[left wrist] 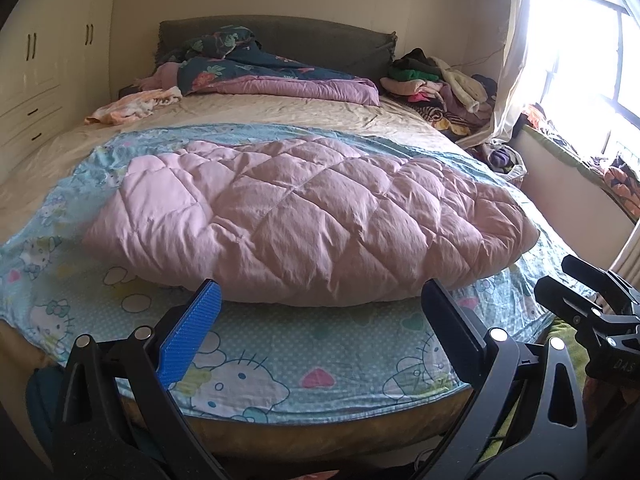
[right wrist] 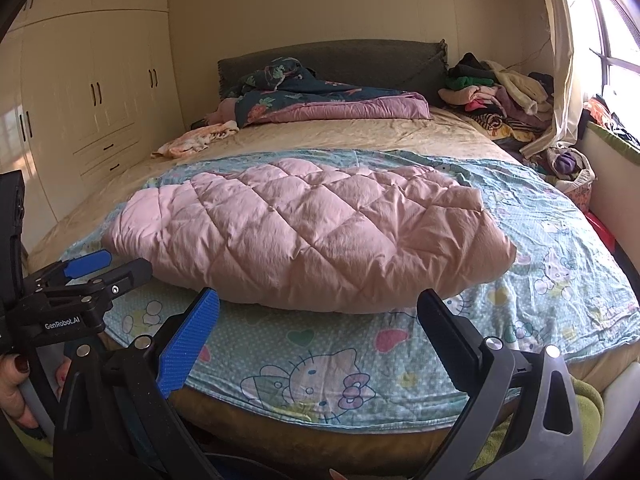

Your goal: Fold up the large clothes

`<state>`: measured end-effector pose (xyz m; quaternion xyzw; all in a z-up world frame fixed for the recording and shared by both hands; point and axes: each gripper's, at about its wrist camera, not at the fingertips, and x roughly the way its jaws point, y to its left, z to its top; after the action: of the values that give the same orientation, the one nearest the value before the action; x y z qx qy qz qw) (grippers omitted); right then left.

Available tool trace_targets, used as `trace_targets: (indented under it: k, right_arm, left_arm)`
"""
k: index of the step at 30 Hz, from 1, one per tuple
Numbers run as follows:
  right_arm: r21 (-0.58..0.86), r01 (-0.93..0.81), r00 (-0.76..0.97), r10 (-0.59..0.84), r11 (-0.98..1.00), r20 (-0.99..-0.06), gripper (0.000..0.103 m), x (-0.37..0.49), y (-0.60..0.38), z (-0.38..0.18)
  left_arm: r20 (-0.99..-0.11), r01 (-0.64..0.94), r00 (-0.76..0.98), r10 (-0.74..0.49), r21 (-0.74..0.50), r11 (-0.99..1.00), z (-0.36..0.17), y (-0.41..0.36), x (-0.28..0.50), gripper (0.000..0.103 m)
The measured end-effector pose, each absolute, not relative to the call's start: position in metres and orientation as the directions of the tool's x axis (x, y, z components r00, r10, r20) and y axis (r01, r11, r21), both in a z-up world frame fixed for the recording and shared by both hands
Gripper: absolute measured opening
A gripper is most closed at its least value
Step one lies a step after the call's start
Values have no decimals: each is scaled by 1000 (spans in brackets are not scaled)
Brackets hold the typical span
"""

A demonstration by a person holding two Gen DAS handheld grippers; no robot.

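Item: pink quilt [left wrist: 304, 216], diamond-stitched, lying across the near half of the bed [left wrist: 280, 112] on a blue cartoon-print sheet [left wrist: 280, 360]. Condition: it looks already doubled into a thick oblong pad with a rounded near edge, the left end thinner and flatter — judged partly folded, perhaps one or two more folds from a compact bundle; how many layers it has cannot be told. Left gripper [left wrist: 320, 320]: jaws wide apart, holding nothing, hovering off the bed's near edge, short of the quilt. Right gripper [right wrist: 318, 320]: jaws likewise wide apart and empty, at much the same stand-off; each tool shows at the edge of the other's view. Neither touches cloth, so the next fold is not begun. Surface: soft mattress, beige undersheet creased, blue sheet spread fairly flat with its front edge draping over. Further stock, possibly awaiting folding: a dark floral duvet [left wrist: 256, 68] with mauve lining bunched at the grey headboard [left wrist: 312, 40], a small peach garment [left wrist: 132, 106] at far left, a mixed clothes heap [left wrist: 440, 84] at far right. Room: cream wardrobe [right wrist: 92, 92] with drawers on the left — bright window [left wrist: 592, 40] and pale curtain on the right.
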<state>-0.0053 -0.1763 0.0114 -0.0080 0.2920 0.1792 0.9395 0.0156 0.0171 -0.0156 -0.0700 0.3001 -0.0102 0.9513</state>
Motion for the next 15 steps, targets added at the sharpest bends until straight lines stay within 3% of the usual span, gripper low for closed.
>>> trace_targets:
  k: [15]
  right_arm:
    - [88,-341,766,331,936,-552,99,-6,-175,13]
  left_arm:
    - [-571,-36,820,-46,-133,991,-18,21,14,94]
